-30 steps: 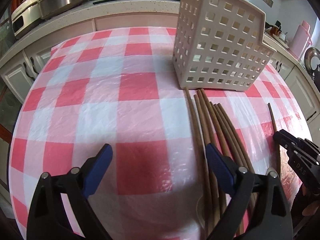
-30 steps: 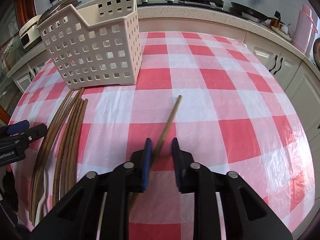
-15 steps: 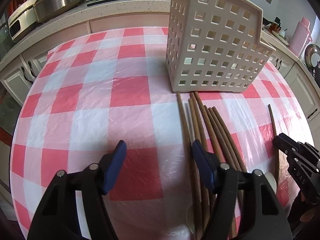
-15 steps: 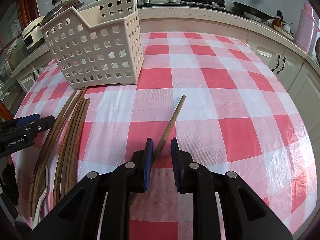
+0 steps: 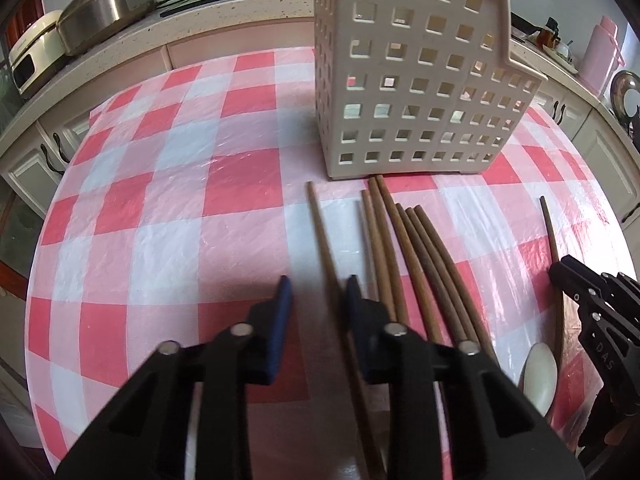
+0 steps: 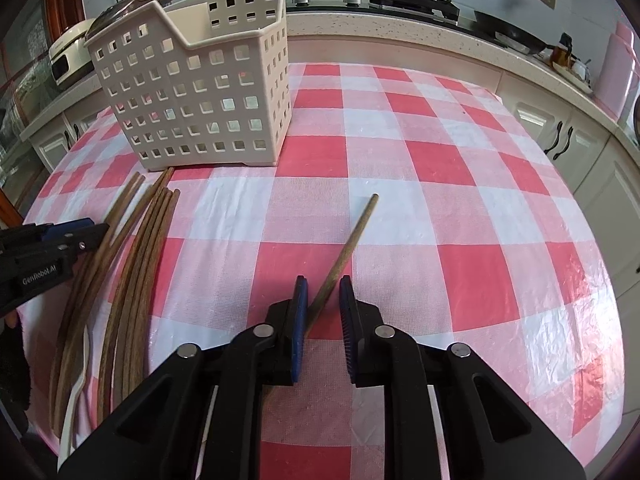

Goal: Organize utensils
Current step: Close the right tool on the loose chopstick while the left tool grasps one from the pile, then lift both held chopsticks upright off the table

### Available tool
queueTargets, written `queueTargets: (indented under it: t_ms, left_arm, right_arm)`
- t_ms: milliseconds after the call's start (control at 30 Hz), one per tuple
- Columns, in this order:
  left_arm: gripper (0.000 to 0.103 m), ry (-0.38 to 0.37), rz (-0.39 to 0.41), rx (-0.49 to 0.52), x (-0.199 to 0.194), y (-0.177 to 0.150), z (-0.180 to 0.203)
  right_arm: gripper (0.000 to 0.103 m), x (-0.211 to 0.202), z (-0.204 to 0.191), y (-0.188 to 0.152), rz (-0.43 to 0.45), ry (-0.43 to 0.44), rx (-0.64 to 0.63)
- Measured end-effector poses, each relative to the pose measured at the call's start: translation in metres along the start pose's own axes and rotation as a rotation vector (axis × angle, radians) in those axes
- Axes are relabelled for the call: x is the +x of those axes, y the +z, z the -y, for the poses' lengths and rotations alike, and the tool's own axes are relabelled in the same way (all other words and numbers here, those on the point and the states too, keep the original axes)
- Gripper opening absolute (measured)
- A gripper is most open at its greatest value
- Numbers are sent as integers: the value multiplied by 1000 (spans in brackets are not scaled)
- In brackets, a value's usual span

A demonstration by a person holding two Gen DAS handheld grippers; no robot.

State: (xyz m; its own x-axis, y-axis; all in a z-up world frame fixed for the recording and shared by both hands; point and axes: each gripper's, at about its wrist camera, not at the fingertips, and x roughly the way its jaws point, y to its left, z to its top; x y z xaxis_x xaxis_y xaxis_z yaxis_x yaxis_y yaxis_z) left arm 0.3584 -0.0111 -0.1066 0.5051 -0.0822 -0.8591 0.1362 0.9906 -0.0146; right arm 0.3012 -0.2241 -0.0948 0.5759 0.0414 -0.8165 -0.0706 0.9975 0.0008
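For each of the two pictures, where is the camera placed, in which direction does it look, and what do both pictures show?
Left wrist: on the left gripper, looking down over the table at a separated chopstick between its closing jaws; the right gripper shows at the edge.
Right wrist: on the right gripper, looking down at a lone chopstick between its closing jaws.
Shared: the basket and the chopstick bundle.

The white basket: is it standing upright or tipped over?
Upright. The white basket rests flat on its base on the checked tablecloth, open top facing up.
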Motion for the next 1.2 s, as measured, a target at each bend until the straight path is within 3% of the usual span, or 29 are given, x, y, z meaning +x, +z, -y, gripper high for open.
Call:
queueTargets:
  t_ms: [67,200,567,1200]
  left_arm:
    - [11,-12,-1,8,0,0,0]
    - [6,-33,1,8,-2,-2,-2]
    - [6,-79,81,-29,-29,-16,-15]
    - [6,-67,313,-29,-125,-46,-20]
  right_arm:
    - [14,0,1,0,1,5,0]
    - [10,-3,9,-3,4,37,18]
    - [9,-29,35,-4,70,106,100]
    - [9,-106,22,-4,260,131,59]
